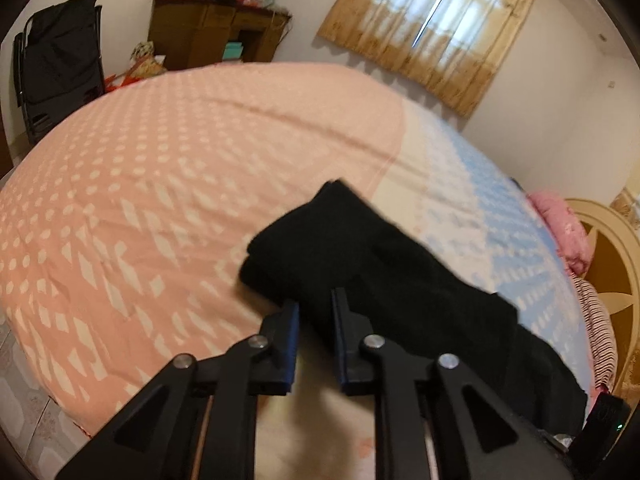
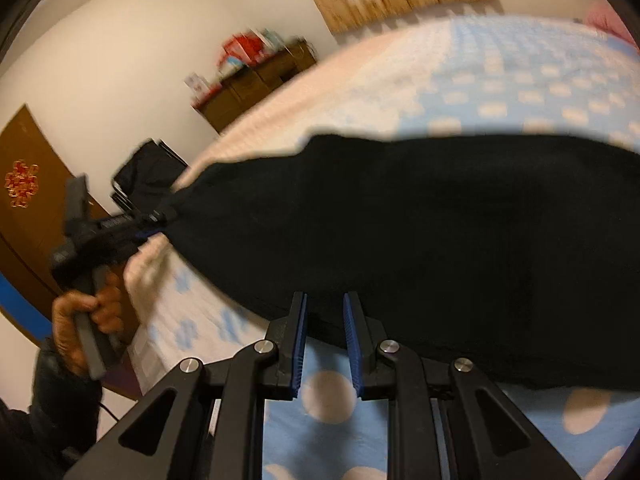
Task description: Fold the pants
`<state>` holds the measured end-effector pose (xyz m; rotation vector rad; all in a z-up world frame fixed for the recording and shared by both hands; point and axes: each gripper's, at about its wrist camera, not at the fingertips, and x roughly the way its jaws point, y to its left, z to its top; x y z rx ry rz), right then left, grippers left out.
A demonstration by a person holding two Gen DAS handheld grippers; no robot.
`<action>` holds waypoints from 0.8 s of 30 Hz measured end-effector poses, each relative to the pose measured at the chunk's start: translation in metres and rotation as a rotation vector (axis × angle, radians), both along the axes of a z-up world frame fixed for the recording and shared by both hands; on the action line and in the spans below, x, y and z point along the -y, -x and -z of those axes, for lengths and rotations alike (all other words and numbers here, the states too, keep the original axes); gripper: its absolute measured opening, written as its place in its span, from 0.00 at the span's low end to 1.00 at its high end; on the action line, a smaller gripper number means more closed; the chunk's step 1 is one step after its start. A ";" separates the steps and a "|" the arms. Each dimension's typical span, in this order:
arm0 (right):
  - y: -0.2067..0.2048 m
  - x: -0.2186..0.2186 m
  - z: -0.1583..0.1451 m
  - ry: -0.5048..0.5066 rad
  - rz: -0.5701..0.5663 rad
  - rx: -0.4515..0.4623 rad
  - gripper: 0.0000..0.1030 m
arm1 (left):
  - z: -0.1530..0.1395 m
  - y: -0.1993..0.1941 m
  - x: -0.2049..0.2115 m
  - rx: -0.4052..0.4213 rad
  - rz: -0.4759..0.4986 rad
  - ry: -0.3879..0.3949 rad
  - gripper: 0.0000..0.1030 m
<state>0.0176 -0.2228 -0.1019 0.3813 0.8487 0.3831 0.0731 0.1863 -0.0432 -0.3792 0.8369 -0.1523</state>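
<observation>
The black pants [image 1: 360, 264] lie folded in a long strip on the bed; they fill the middle of the right wrist view [image 2: 420, 232]. My left gripper [image 1: 316, 300] is at the near edge of the pants, jaws a little apart, with no cloth visibly pinched between them. In the right wrist view the left gripper [image 2: 160, 220] touches the pants' left end, held by a hand. My right gripper [image 2: 325, 300] is at the pants' near edge, jaws slightly apart, nothing between the pads.
The bed has a pink dotted cover [image 1: 160, 184] and a blue dotted part [image 1: 480, 200]. A pink pillow [image 1: 560, 228] and headboard [image 1: 608, 264] are at the right. A wooden cabinet [image 1: 216, 28], a black chair [image 1: 60, 68] and a curtained window [image 1: 432, 20] stand behind.
</observation>
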 end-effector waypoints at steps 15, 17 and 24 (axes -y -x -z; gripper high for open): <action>-0.073 0.036 -0.075 -0.117 -0.102 0.168 0.67 | -0.038 0.012 0.064 0.229 0.030 -0.373 0.50; -0.102 0.025 -0.069 -0.038 -0.156 0.146 0.67 | -0.024 -0.001 0.069 0.172 0.050 -0.349 0.51; -0.150 0.000 -0.023 0.096 -0.306 -0.019 0.67 | -0.001 -0.006 0.080 0.147 0.044 -0.411 0.62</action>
